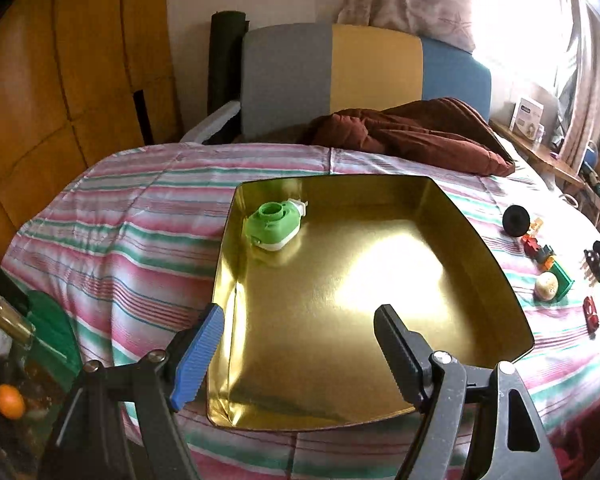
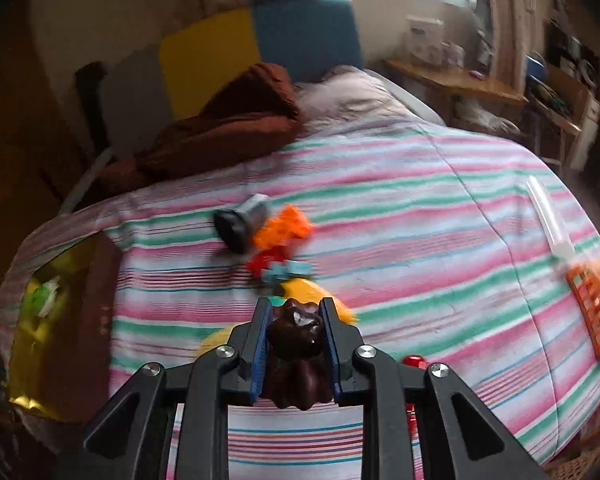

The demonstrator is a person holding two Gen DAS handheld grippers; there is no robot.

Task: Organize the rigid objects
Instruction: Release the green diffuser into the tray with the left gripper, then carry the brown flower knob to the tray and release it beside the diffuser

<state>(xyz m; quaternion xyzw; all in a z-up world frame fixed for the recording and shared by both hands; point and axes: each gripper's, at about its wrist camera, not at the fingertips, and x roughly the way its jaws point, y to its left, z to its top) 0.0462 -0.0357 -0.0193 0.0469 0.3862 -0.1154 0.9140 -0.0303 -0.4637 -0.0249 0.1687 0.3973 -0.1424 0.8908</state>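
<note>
A gold metal tray (image 1: 476,240) lies on the striped bedspread. A green and white plastic device (image 1: 274,226) sits in its far left corner. My left gripper (image 1: 300,328) is open and empty above the tray's near edge. My right gripper (image 2: 295,312) is shut on a dark brown hair claw clip (image 2: 296,344), held above the bedspread. In the right wrist view the tray (image 2: 24,364) is at the far left with the green device (image 2: 40,298) in it. The right gripper with the clip also shows in the left wrist view (image 1: 594,266), far right.
Small things lie right of the tray: a black round object (image 1: 516,220), toy pieces (image 1: 540,250), a pale ball (image 1: 546,286), a red toy car (image 1: 591,312). An orange toy (image 2: 286,228), an orange grid piece (image 2: 592,312) and a clear tube (image 2: 548,216) lie on the bedspread. A brown blanket (image 1: 412,132) lies behind.
</note>
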